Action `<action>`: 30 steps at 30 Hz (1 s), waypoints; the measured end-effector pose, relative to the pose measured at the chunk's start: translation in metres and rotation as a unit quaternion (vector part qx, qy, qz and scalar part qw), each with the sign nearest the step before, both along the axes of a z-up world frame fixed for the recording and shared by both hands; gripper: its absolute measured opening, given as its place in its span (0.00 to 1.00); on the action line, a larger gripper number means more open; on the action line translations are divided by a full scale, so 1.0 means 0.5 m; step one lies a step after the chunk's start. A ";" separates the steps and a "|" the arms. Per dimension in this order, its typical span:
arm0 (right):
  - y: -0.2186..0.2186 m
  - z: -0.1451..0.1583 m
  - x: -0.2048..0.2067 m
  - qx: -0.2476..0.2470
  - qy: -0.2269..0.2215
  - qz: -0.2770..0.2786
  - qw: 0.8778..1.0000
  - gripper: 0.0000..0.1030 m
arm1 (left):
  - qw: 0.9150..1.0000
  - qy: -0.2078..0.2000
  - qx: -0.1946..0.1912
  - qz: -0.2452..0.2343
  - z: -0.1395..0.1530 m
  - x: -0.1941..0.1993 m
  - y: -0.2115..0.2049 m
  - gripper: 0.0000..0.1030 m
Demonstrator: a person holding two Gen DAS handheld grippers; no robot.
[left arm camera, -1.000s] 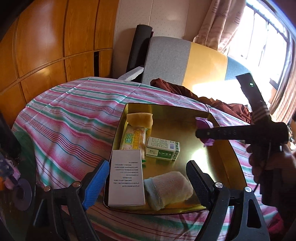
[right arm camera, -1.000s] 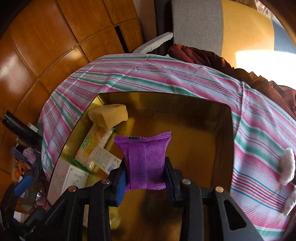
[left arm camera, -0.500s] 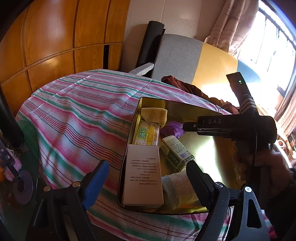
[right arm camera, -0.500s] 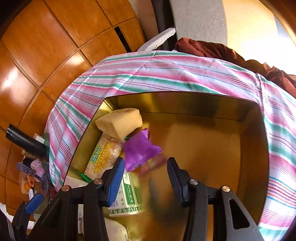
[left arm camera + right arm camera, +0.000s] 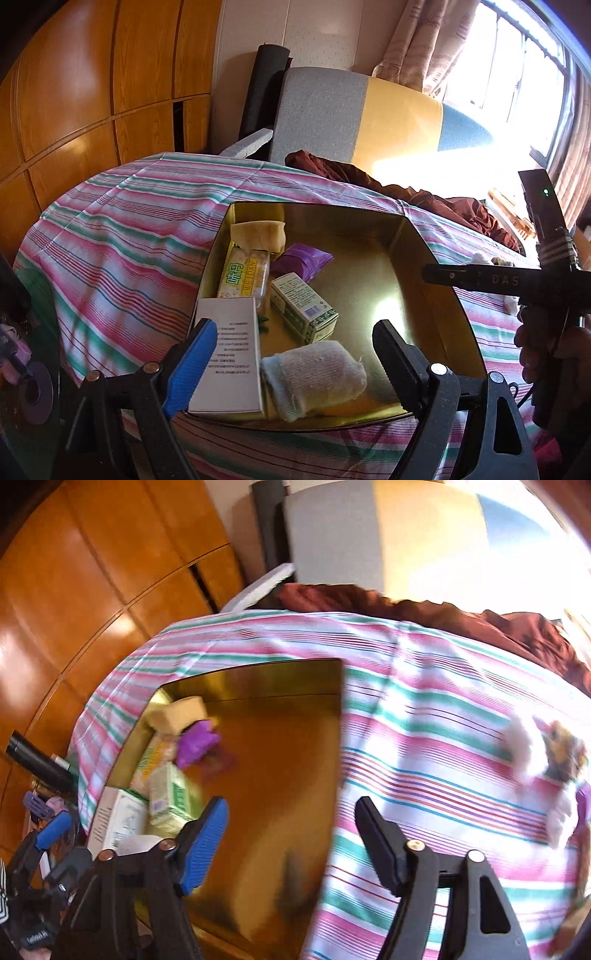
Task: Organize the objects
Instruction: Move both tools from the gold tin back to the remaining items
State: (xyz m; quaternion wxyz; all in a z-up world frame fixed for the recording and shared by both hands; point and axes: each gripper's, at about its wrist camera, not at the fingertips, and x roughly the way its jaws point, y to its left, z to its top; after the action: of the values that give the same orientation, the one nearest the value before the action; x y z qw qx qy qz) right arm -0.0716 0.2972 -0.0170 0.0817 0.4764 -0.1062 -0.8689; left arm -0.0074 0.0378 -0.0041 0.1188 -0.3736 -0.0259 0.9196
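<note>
Nearest in the left wrist view is the left gripper [image 5: 291, 354], with its two fingers spread wide and nothing between them. It hangs over the near edge of a gold metal tray [image 5: 436, 258] that sits on a striped cloth [image 5: 122, 236].

Just beyond the fingers, at the near left corner of the tray, lies a white box [image 5: 231, 362] with small print. Beside it on the right lies a rolled sock [image 5: 314, 374], pale and a little fuzzy. A bit farther stands a small green and white box [image 5: 303, 311], turned at an angle. Along the left wall lies a yellow snack packet [image 5: 243, 275], and at the far left corner a yellow sponge [image 5: 258, 232] rests on the end of this packet.

The purple packet [image 5: 303, 260] lies inside the tray, between the sponge and the green and white box. It is small and shiny, slightly crumpled, and it touches the snack packet.

The right half of the tray is bare. At the right, the right gripper [image 5: 291, 842] is seen from the side with a hand [image 5: 532, 343] under it. In its own blurred view the fingers are apart and hold nothing; they point at the tray's right edge and the cloth. Far right on the cloth lies a small fluffy toy [image 5: 543, 749], well apart from the tray.

Behind the table are a dark red cloth [image 5: 369, 181], a grey and yellow cushion [image 5: 354, 118] and wooden panels [image 5: 92, 85].
</note>
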 end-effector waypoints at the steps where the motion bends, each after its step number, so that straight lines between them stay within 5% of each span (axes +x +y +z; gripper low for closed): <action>1: 0.029 0.002 0.010 -0.003 0.000 -0.013 1.000 0.73 | 1.000 0.000 -0.001 -0.006 0.002 0.000 0.009 0.84; 9: 0.258 0.000 0.090 0.044 -0.024 -0.121 0.991 0.73 | 0.997 0.016 -0.014 -0.075 0.026 0.004 0.115 0.84; 15: 0.452 0.001 0.156 0.059 -0.028 -0.247 0.967 0.73 | 0.990 0.023 -0.025 -0.140 0.045 0.010 0.222 0.84; 23: 0.646 -0.039 0.254 -0.055 -0.031 -0.437 0.897 0.75 | 0.974 0.009 -0.023 -0.227 0.049 0.030 0.400 0.84; 30: 0.657 -0.046 0.266 -0.089 -0.028 -0.441 0.893 0.75 | 0.962 -0.016 -0.028 -0.271 0.009 0.017 0.546 0.84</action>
State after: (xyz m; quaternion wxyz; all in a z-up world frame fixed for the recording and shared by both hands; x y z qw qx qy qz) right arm 0.0615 0.6258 -0.0400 -0.2709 0.3957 -0.3848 -0.7886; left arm 0.0012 0.3110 0.0003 0.3522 -0.3846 0.1001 0.8474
